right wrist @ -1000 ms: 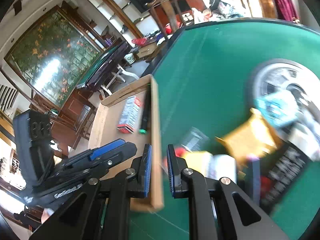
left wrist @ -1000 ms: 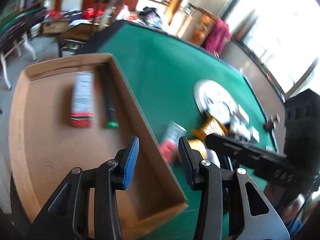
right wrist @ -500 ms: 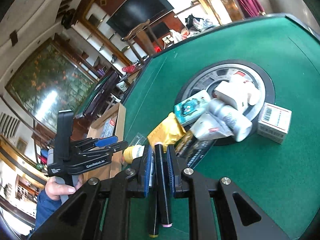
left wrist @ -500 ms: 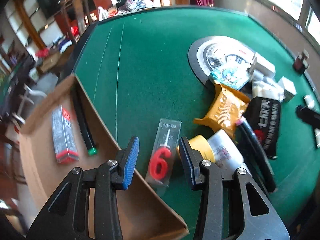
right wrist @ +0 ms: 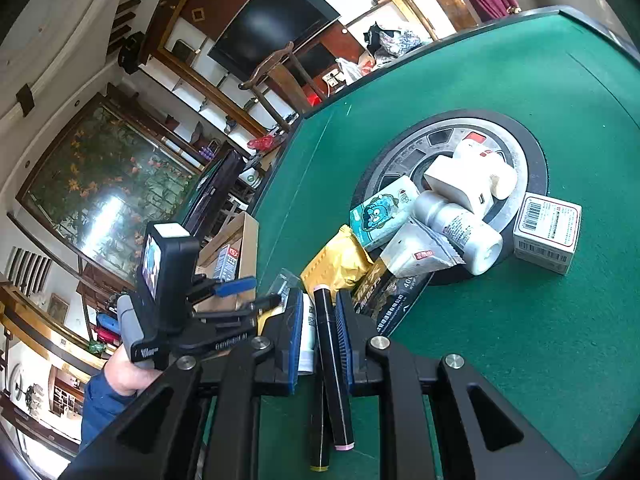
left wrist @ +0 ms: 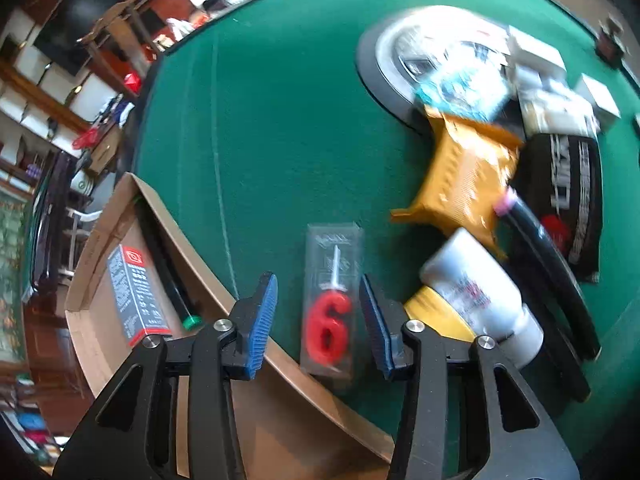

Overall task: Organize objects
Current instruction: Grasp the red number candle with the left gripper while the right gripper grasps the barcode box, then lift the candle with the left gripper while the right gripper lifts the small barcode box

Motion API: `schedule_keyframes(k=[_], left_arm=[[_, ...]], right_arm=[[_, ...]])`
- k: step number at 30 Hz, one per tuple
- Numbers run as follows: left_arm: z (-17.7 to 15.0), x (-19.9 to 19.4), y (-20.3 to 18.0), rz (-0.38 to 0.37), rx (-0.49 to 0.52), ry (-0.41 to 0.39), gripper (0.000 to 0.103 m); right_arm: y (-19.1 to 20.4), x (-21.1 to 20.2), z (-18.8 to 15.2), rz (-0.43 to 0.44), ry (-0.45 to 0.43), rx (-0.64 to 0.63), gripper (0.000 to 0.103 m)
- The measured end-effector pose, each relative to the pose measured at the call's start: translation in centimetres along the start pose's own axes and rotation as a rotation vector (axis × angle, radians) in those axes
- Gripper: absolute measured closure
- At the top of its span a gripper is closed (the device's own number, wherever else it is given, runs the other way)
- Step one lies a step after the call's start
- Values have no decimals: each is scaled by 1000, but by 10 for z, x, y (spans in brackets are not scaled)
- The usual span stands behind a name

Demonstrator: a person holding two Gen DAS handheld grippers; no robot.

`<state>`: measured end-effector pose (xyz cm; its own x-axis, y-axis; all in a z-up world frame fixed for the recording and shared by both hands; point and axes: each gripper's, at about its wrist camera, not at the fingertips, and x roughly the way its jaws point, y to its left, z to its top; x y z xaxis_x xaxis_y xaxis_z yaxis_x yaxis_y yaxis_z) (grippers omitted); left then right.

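Note:
A clear packet with a red "6" candle (left wrist: 330, 304) lies on the green felt table (left wrist: 272, 128) against the wall of a cardboard box (left wrist: 120, 344). My left gripper (left wrist: 318, 316) is open with its jaws either side of the packet, not touching it. My right gripper (right wrist: 318, 336) is open by a narrow gap; a black marker with pink end (right wrist: 332, 364) lies between its jaws, another black marker beside it. The box holds a grey-and-red carton (left wrist: 134, 292) and a black marker with a green cap (left wrist: 172, 280).
A pile lies right of the candle: white-and-yellow bottle (left wrist: 476, 300), gold pouch (left wrist: 468, 184), black packet (left wrist: 568, 200), teal tissue pack (right wrist: 384, 212), white bottles (right wrist: 460, 224) and a white box (right wrist: 546, 228) around the round centre plate (right wrist: 532, 156). Chairs and furniture stand beyond the table.
My left gripper has come down closer over the "6" candle packet. My right gripper has moved in over the black marker, its jaws a little wider than before.

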<state>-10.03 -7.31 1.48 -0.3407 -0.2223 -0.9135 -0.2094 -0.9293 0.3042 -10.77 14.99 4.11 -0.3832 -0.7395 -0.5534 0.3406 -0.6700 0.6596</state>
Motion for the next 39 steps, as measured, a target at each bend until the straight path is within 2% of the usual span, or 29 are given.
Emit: schedule_keyframes(k=[1, 5, 7, 9, 10, 11, 12, 14, 15, 16, 17, 18, 21, 25, 31, 33, 36, 39], left_arm=[[-1, 4, -1, 5, 12, 24, 56], [2, 14, 16, -80, -62, 60, 53], [2, 17, 24, -128, -103, 47, 53], [1, 19, 31, -182, -154, 42, 60], [0, 19, 28, -193, -152, 36, 71], [-1, 16, 25, -228, -159, 24, 76], [-1, 15, 19, -253, -164, 18, 76], [-3, 8, 5, -232, -156, -11, 76], [-5, 6, -1, -243, -162, -22, 76], [-7, 4, -6, -263, -173, -34, 76], [-10, 1, -11, -271, -188, -51, 76], [-12, -1, -15, -263, -201, -66, 76], [-19, -3, -21, -261, -258, -105, 76], [-23, -9, -35, -241, -297, -152, 76], [-29, -7, -39, -233, -296, -195, 75], [-28, -5, -39, -231, -285, -204, 74], [-30, -5, -40, -225, -277, -216, 74], [-32, -4, -38, -226, -273, -224, 74]], right_arm=[[0, 0, 0, -2, -1, 1, 86], [-3, -4, 3, -6, -16, 6, 86], [-5, -9, 4, -13, -32, 9, 86], [-10, -17, 9, -24, -62, 18, 86], [-12, -21, 11, -33, -76, 24, 86], [-16, -26, 13, -43, -90, 34, 86], [-21, -30, 17, -60, -106, 43, 86], [-32, -38, 23, -122, -133, 52, 81], [-36, -42, 24, -143, -152, 64, 73], [-43, -47, 27, -169, -174, 80, 60], [-49, -49, 29, -192, -179, 86, 54], [-56, -52, 32, -238, -186, 98, 51], [-71, -61, 37, -327, -225, 124, 51], [-81, -38, 42, -442, -169, 61, 50], [-82, -16, 38, -346, -21, 39, 50], [-63, -15, 29, -408, 37, -76, 50], [-44, -10, 19, -563, 22, -238, 50], [-46, 4, 14, -568, 66, -270, 50]])
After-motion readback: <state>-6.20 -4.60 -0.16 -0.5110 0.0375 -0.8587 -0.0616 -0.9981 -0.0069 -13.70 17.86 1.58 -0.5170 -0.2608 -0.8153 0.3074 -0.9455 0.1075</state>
